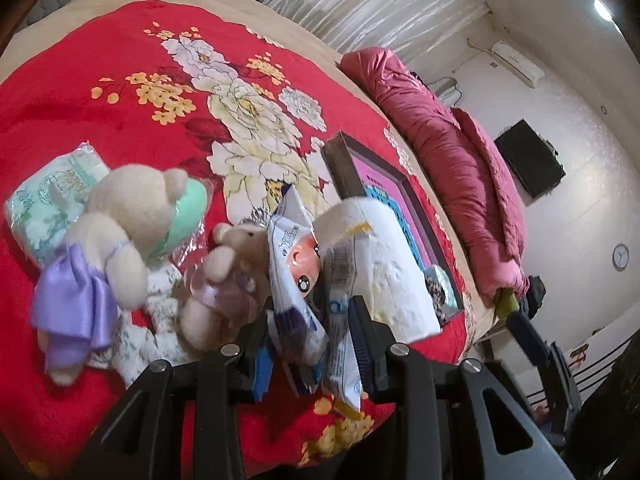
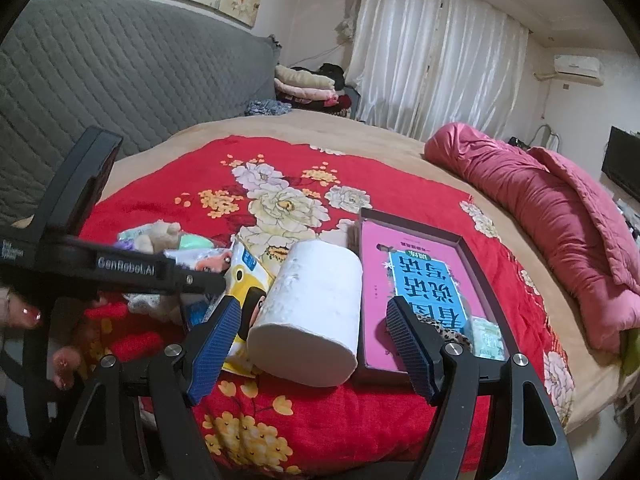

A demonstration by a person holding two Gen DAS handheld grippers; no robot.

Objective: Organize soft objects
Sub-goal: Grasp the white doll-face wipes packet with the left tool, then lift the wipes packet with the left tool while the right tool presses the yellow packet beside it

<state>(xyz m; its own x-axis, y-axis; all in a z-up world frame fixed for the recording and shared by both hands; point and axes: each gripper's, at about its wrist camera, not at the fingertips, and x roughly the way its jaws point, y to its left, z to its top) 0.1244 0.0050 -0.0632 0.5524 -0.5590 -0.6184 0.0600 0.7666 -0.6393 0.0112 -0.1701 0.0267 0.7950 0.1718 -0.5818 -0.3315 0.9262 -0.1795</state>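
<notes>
My left gripper point(image 1: 310, 320) is shut on a white and blue tissue packet with a cartoon face point(image 1: 294, 256); a second, clear-wrapped packet point(image 1: 340, 344) hangs in the same grip. To their left lie a cream teddy bear in a purple dress point(image 1: 108, 232) and a smaller bear point(image 1: 224, 276). A white toilet roll point(image 2: 308, 312) lies between the fingers of my open right gripper point(image 2: 316, 332), whose pads stand clear of it. A yellow and white packet point(image 2: 244, 276) lies beside the roll.
A dark box point(image 2: 480, 264) right of the roll holds a pink book, a leopard-print item point(image 2: 452, 332) and a small tissue pack point(image 2: 486, 338). A green tissue pack point(image 1: 52, 200) lies far left. A rolled pink quilt point(image 2: 540, 208) lines the bed's right side.
</notes>
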